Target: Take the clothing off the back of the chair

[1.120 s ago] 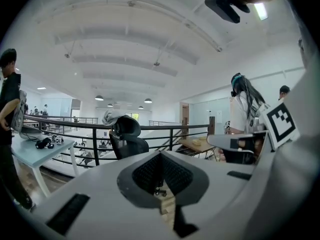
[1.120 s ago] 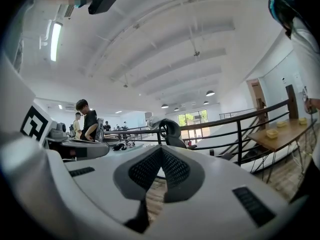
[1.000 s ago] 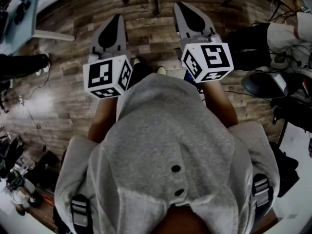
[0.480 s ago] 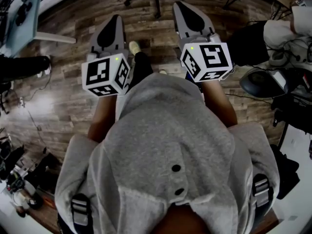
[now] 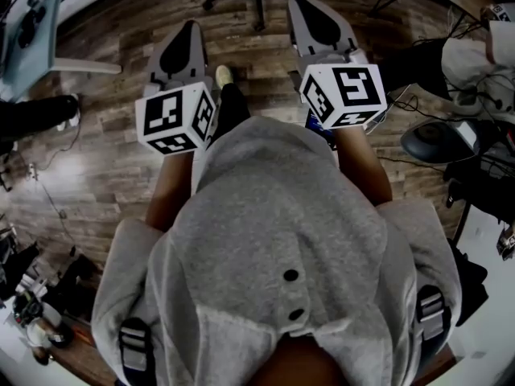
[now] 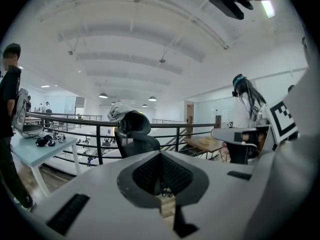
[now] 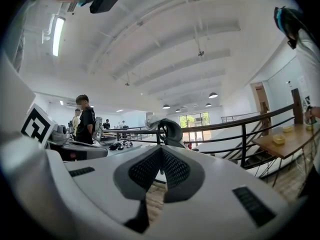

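Left gripper (image 6: pixel 160 156): nearest item; jaws pressed together, nothing between them; aimed at the chair (image 6: pixel 137 141) and well short of it.
Right gripper (image 7: pixel 160 151): beside the left one; jaws likewise closed tight and empty; also well short of the chair.
Floor (image 5: pixel 105 143): wood planks, bare between the grippers and the chair.
Bystander (image 6: pixel 9 109): dark clothes, standing well to the left of the chair.
Table (image 6: pixel 35 151): pale top, left of the chair, carrying small dark items.
Chair: dark office chair with a headrest, standing free on the floor.
Clothing (image 6: pixel 119 111): pale grey garment bunched over the top of the chair's back, capping the headrest. It is too small at this range to name, possibly a jacket or hooded top.
Handling (judged): light, soft and limp. It should sag and trail once lifted, is not fragile, and may catch on the headrest.
Hold (judged): take the thick fold on top of the chair's back, one gripper to each side. The jaws must spread first. Lift clear of the headrest before drawing away.
Railing (image 6: pixel 100 129): dark metal bars, just behind the chair.
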Tool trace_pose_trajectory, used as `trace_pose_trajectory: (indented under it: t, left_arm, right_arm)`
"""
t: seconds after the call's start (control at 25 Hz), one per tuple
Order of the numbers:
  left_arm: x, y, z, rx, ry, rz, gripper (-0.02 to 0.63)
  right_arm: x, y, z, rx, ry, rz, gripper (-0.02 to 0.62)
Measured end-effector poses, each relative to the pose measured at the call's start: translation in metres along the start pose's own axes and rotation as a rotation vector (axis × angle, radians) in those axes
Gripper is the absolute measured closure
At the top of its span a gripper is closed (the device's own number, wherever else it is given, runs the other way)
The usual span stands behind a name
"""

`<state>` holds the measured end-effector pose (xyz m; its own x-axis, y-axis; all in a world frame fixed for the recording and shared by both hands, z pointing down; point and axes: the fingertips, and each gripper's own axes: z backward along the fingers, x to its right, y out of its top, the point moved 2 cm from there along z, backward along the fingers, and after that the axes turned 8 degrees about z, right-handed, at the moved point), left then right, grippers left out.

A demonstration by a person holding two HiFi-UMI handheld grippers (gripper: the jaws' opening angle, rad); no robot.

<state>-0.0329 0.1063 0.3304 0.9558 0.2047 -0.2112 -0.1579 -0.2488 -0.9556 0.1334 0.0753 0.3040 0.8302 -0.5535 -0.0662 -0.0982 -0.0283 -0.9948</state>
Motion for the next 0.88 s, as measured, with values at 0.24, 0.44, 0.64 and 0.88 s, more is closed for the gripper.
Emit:
trace_pose_trajectory:
  t: [0.24, 0.44, 0.64, 0.88]
  left_arm:
    - [-0.037, 0.020, -0.051, -0.015, -0.010, 0.017, 0.604]
    - [-0.065, 0.037, -0.093, -0.010, -0.019, 0.014, 0.604]
    - [-0.085, 0.044, -0.120, -0.027, -0.025, 0.024, 0.604]
    - [-0.090, 0.052, -0.134, -0.028, -0.035, 0.029, 0.603]
  right_arm:
    - [0.010, 0.007, -0.060, -0.017, -0.016, 0.008, 0.584]
    - [0.021, 0.012, -0.112, -0.019, -0.028, 0.012, 0.584]
    - [0.027, 0.011, -0.142, -0.041, -0.048, 0.018, 0.586]
    - [0.036, 0.015, -0.154, -0.046, -0.064, 0.013, 0.584]
